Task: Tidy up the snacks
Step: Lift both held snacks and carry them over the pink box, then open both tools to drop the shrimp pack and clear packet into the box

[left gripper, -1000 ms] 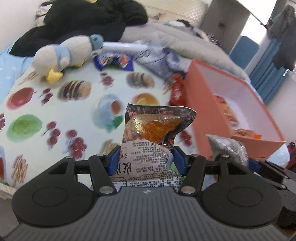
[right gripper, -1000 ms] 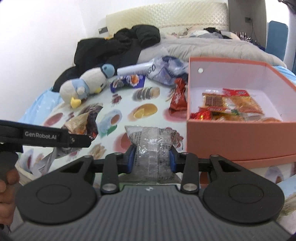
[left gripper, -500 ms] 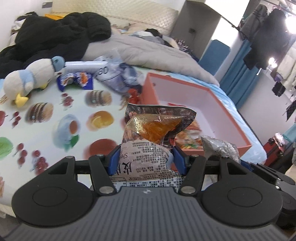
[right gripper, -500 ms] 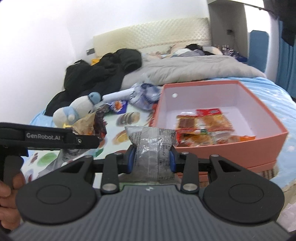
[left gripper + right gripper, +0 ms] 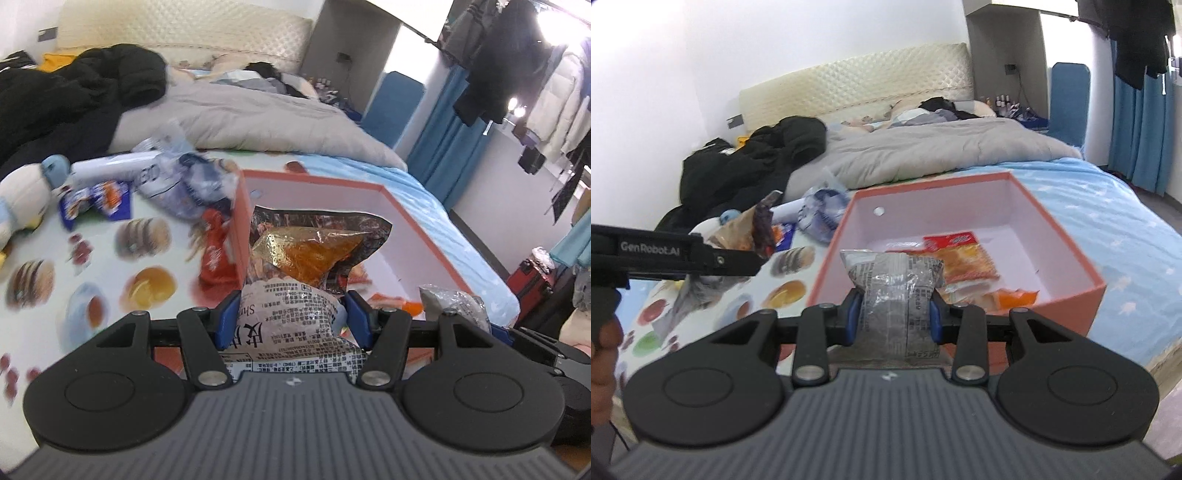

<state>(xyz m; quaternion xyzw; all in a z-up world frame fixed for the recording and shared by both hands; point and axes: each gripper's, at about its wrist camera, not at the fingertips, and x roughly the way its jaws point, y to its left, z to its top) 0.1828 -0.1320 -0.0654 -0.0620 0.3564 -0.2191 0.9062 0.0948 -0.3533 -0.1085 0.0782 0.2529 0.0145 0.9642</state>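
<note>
While both are held before the orange box [image 5: 1067, 295], the left claw [image 5: 291, 319] is clamped on a brown snack packet [image 5: 310, 254], the right claw [image 5: 893, 320] on a grey snack packet [image 5: 892, 284].

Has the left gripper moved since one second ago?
Yes. The left gripper, shut on the brown packet, has swung right: the pink box, earlier off to its right, now lies straight ahead, behind the packet.

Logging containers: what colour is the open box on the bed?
The box is salmon-orange outside, pale pink-white inside; clearest in the right wrist view.
</note>
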